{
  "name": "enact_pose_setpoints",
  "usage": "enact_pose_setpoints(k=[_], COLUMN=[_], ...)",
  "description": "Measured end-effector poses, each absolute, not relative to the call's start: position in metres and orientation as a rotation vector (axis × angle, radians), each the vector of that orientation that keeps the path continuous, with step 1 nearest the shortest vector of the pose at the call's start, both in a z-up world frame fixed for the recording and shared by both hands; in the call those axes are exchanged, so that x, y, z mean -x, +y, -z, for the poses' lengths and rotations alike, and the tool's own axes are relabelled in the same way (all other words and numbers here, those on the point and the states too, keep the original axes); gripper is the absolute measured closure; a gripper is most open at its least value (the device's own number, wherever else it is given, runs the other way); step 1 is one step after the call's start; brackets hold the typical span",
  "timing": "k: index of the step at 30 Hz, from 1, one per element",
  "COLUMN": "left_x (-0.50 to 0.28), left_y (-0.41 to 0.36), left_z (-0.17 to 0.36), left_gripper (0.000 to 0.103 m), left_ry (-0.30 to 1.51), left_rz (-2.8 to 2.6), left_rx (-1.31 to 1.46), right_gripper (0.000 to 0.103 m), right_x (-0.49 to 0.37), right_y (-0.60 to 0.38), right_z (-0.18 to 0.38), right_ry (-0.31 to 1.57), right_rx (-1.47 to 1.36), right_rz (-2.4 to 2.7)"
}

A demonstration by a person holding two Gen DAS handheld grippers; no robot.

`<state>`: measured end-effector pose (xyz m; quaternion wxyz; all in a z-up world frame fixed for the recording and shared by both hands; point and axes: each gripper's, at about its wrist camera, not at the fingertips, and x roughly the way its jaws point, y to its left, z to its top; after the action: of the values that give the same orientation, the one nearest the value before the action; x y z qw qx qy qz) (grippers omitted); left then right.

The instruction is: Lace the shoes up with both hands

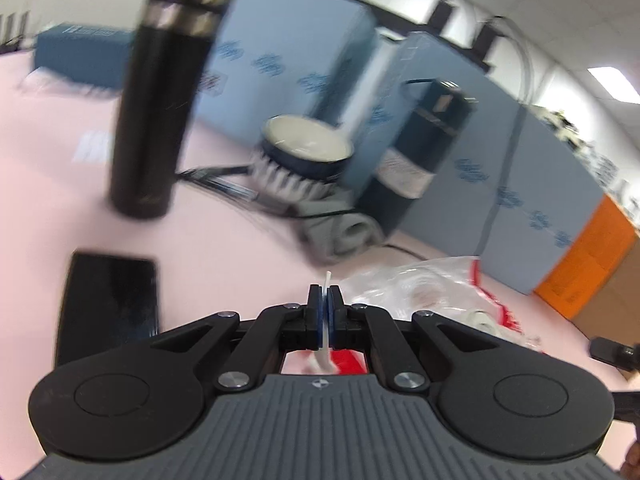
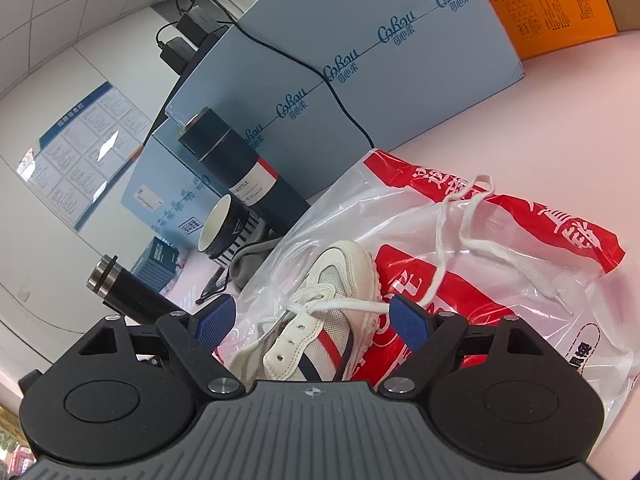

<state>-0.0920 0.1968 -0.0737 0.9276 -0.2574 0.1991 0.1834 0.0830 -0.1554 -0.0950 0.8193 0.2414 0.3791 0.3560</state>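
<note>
Seen from the left wrist, the left gripper (image 1: pixel 324 300) has its blue ribbed pads pressed together on a flat white shoelace (image 1: pixel 325 344), whose stiff tip pokes up just above the fingers. Beyond it on the smooth pink table (image 1: pixel 224 248) stand a tall matte-black cylindrical flask (image 1: pixel 160 112) with a banded metal cap and a flat glossy black phone (image 1: pixel 108 304), both blurred, with a crinkled clear-and-red plastic bag (image 1: pixel 432 292) to the right. From the right wrist, the right gripper (image 2: pixel 314 322) holds its jaws wide apart, gripping nothing, straddling a white sneaker (image 2: pixel 320 320) of mesh and smooth leather with red and navy stripes. The sneaker lies on the plastic bag (image 2: pixel 520 280), its other lace (image 2: pixel 480 232) trailing loosely across the film. Behind sit a striped round cup (image 2: pixel 226 228) and pale-blue printed cartons (image 2: pixel 360 60).
</note>
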Motion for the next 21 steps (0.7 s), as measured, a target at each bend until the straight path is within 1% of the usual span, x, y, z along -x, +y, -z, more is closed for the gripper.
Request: enact_pose_setpoints(k=[6,9,13,17,18,19,20,21], left_x=[0.066,0.054,0.041,0.032,0.029,0.027,0.025,0.024], left_y=[0.167,0.146,0.122,0.115,0.113,0.112,0.111,0.11], left_z=[0.053,0.043,0.038,0.04,0.041,0.042,0.043,0.044], left_gripper=[0.101,0.101,0.101,0.101,0.101,0.101,0.101,0.101], left_ry=[0.406,0.42,0.454,0.477,0.481,0.485,0.49,0.493], left_rz=[-0.08,0.051,0.144,0.153,0.147,0.141,0.138,0.142], left_rx=[0.35,0.224,0.053,0.032,0.031,0.03,0.034,0.035], right_gripper=[0.02,0.02,0.02,0.025,0.03,0.042,0.057,0.064], right_x=[-0.081,-0.078,-0.06,-0.038,-0.032,-0.025,-0.021,-0.018], right_y=[-0.159,-0.152,-0.128,-0.098,-0.089,-0.081,-0.073,-0.068], right_z=[0.093,0.089,0.081,0.079,0.08,0.084,0.088,0.093], right_ry=[0.788,0.789,0.717,0.61,0.581,0.555,0.538,0.532], right_rx=[-0.521,-0.433,-0.169,0.142,0.231,0.317,0.389,0.441], right_rz=[-0.762,-0.765,-0.805,-0.829,-0.832,-0.835,-0.834,-0.827])
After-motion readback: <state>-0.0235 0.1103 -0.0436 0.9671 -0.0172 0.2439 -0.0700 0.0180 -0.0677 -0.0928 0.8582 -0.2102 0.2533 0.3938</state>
